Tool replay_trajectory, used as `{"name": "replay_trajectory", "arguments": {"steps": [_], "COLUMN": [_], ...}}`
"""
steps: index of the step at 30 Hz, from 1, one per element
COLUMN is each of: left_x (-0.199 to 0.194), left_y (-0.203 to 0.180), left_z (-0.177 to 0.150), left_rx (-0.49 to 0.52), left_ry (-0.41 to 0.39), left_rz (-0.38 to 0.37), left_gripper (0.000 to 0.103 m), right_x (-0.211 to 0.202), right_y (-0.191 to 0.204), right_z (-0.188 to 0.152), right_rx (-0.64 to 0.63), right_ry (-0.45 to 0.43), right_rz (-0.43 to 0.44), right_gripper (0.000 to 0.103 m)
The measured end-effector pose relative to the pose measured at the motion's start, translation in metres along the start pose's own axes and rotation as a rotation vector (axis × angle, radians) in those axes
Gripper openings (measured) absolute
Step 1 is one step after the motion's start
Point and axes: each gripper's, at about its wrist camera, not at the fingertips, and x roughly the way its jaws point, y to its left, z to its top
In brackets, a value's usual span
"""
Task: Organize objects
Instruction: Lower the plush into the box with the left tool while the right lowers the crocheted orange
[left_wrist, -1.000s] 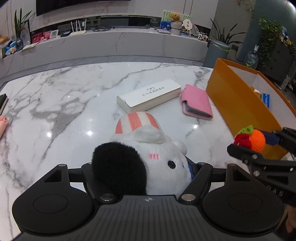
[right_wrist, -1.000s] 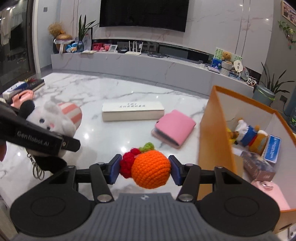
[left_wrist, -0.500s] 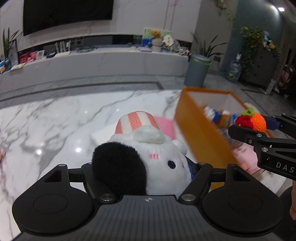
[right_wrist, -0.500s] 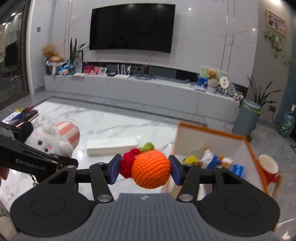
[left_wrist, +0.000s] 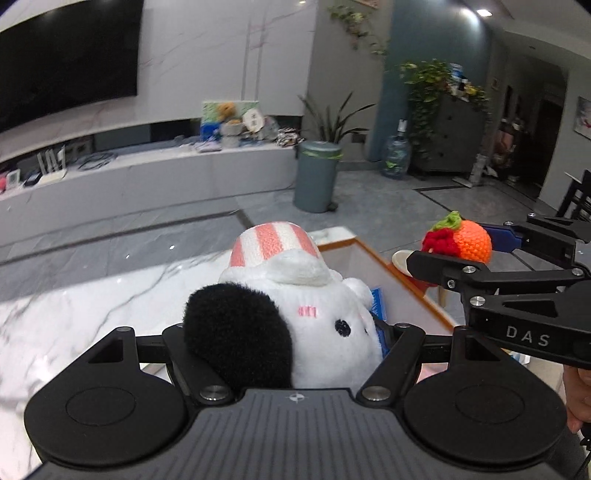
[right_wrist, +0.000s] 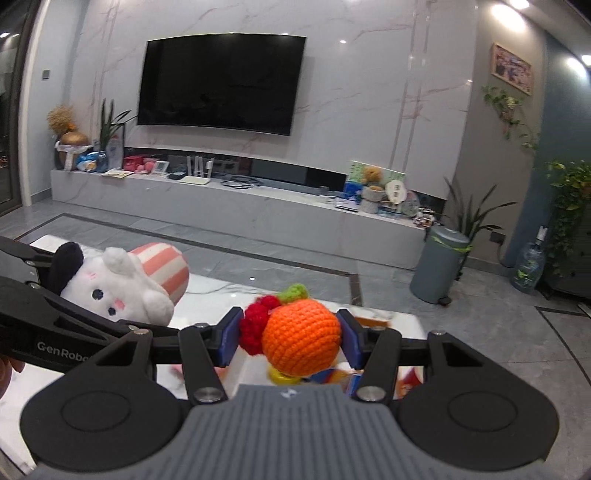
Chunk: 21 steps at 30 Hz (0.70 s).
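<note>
My left gripper (left_wrist: 284, 332) is shut on a white plush toy (left_wrist: 317, 314) with a black ear and a pink-striped hat, held up in the air. The plush also shows at the left of the right wrist view (right_wrist: 122, 284). My right gripper (right_wrist: 291, 336) is shut on an orange crocheted fruit (right_wrist: 301, 339) with red berries and a green leaf; the fruit also shows in the left wrist view (left_wrist: 469, 242). The orange box (left_wrist: 417, 291) lies below and ahead of both grippers, mostly hidden behind them. Its edge shows in the right wrist view (right_wrist: 373, 322), with toys inside.
The white marble table (left_wrist: 92, 302) spreads to the left below the grippers. Beyond it are a grey floor, a low TV bench (right_wrist: 236, 206), a grey bin (right_wrist: 439, 266), plants and a water bottle (right_wrist: 528, 266).
Both grippers have risen and tilted up while holding their toys, swinging right toward the orange box. The table, white case and pink wallet have dropped out of view.
</note>
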Motion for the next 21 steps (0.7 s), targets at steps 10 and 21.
{"name": "replay_trajectory", "arguments": {"steps": [10,21], "left_x": [0.039,0.073], "left_y": [-0.025,-0.031], "left_z": [0.002,-0.006], "left_rx": [0.035,0.092], "left_ry": [0.022,0.101], "left_rz": [-0.047,-0.085], "left_gripper": [0.085,0.084], "right_x": [0.009,0.035], "right_y": [-0.042,-0.066], "right_z": [0.008,-0.009], "right_rx": [-0.012,0.011], "right_ry": [0.026,0.101], "right_rz": [-0.064,-0.071], "right_gripper": [0.056,0.056]}}
